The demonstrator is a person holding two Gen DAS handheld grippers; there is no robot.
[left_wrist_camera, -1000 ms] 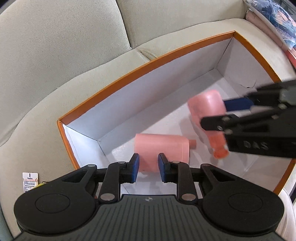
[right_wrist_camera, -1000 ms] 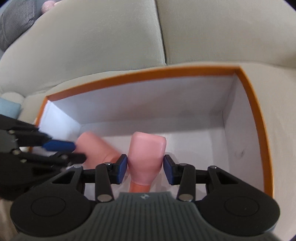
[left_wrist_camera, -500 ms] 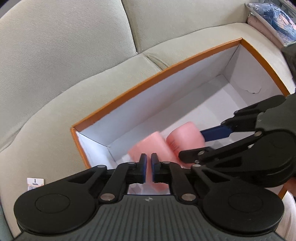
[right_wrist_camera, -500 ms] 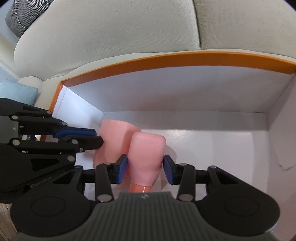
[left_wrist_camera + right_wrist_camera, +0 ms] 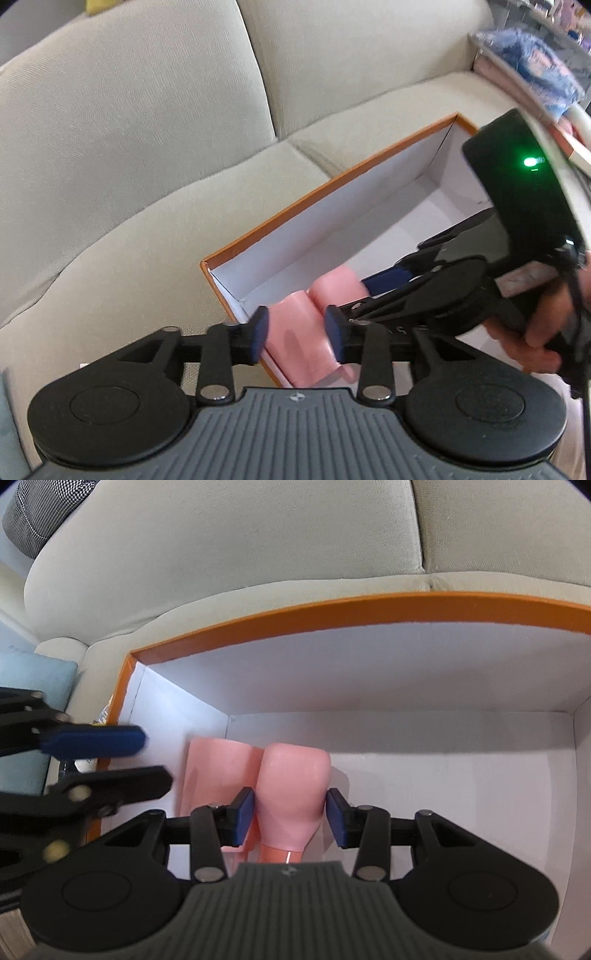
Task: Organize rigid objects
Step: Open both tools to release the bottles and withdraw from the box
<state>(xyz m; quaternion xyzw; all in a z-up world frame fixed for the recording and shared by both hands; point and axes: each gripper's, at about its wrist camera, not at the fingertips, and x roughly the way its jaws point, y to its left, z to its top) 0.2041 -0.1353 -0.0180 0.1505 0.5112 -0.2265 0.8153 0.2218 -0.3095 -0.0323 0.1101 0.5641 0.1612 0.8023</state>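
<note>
Two pink bottles (image 5: 291, 786) are lying side by side, touching, in the corner of a white box (image 5: 369, 672) on a sofa (image 5: 129, 147). The right gripper (image 5: 290, 821) is clamping one; the left gripper (image 5: 297, 339) is opening its jaws, empty.

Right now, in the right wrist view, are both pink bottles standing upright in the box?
No: both pink bottles lie flat, side by side, on the floor of the box.
</note>
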